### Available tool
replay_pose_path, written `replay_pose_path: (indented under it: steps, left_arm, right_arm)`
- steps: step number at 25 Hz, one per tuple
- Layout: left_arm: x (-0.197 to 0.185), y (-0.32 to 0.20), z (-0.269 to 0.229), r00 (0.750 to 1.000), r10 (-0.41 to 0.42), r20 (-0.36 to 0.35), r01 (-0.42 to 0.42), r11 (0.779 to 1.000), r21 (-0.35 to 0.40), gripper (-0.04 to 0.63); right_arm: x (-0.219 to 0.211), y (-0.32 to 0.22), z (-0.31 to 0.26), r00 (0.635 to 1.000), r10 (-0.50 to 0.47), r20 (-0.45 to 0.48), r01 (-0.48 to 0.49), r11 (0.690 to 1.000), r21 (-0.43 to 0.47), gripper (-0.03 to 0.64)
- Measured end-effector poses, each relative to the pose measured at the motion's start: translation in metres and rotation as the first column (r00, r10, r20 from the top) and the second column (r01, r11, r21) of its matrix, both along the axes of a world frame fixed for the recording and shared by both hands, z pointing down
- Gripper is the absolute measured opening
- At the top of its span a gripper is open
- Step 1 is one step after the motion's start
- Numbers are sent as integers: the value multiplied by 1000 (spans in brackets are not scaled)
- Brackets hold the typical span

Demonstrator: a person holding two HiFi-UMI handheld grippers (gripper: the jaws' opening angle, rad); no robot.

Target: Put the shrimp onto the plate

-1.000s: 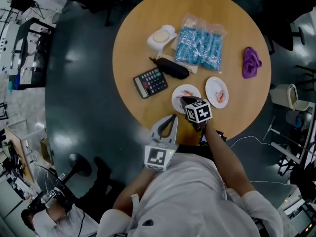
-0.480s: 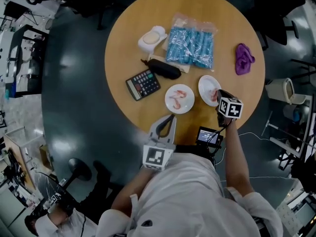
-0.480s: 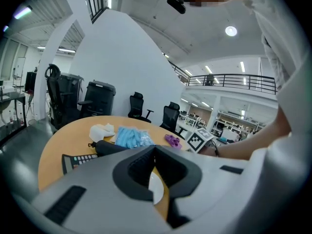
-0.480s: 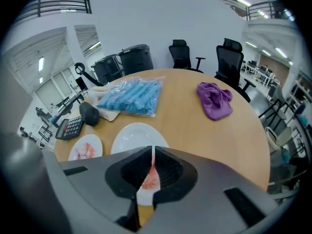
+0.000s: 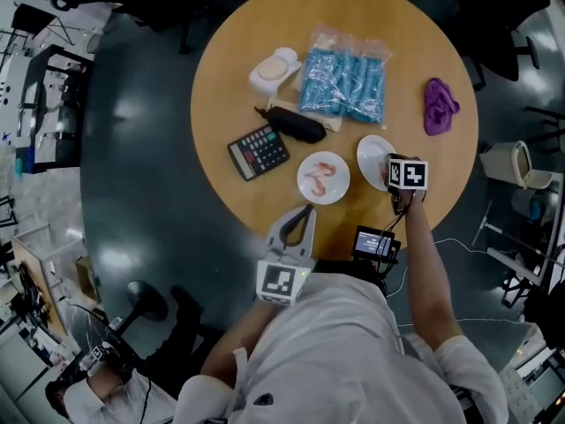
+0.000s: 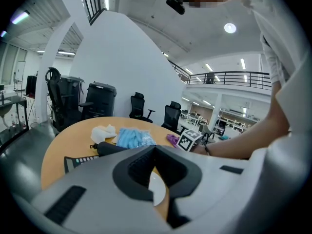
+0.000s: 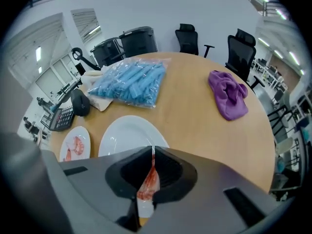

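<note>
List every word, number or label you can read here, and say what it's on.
No text can be read.
Calculator: key markings too small.
Small screen at the person's waist: blurred.
Marker cubes: black-and-white patterns, no words.
Bag of blue packets: no legible print.

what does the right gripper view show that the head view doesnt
Only the right gripper view: the right claw shut on a shrimp, held above a white plate that is bare where visible, and office chairs beyond the table.
Only the head view: the left claw at the table's near edge, and a small screen by the person's body.
Both: the round wooden table, a second plate holding shrimp, the blue packet, the purple cloth and the black case.
</note>
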State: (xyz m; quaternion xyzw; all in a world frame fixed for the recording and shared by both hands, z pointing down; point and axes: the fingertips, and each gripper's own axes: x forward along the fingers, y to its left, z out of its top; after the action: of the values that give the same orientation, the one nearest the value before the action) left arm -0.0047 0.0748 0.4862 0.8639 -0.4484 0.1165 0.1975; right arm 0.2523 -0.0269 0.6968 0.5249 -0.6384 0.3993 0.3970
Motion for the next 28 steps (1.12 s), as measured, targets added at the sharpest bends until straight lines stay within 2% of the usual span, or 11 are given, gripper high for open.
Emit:
replay_pose_path:
  steps: [3,6,9,14,16,20,23,26,28]
  left_arm:
    - [-2,-1,0,999,-27,-19,26,999,-22,8]
    - [-2,-2,-1,998,-48,-39,46,998,-35,8]
    - [-3,-4,-1,998,-53,-39,52,998,-34,8]
    - [-1,-5,-1,998,-54,-39,52,998,-36,8]
    - [-2,-4,-1,998,-55,-37,54,998,-33,8]
    - [-4,-2,3,998,-48,-30,47,998,-36,8]
    - [-6,-2,2,997,-70,-43,68,996,-53,8]
    - [-8,-1,0,997,-72,-41,70,996,-48,8]
    - [-9,-1,0,997,-69,-35,67,997,-45,8]
  right_arm:
    - [-2,0,-2,1000,-22,-8,22,1000,-1,20]
    - [-6,-1,-14,1000,-21,22,21,999,28,17]
    - [-18,-2,-36,996,-20,91,13,996,86,17]
    - [-57,2,-69,975,-70,211,35,985,169,15]
    - [-61,4,-70,981,-82,176,48,981,188,17]
    - [-35,2,-44,997,-65,49,56,985,165,18]
    - [-27,-4,-26,995,-97,11,96,990,108,23]
    - [-25,-4,-9,988,-146,-40,147,989,24,91]
    - [-23,0,3,984,-165,-64,163,986,-29,92]
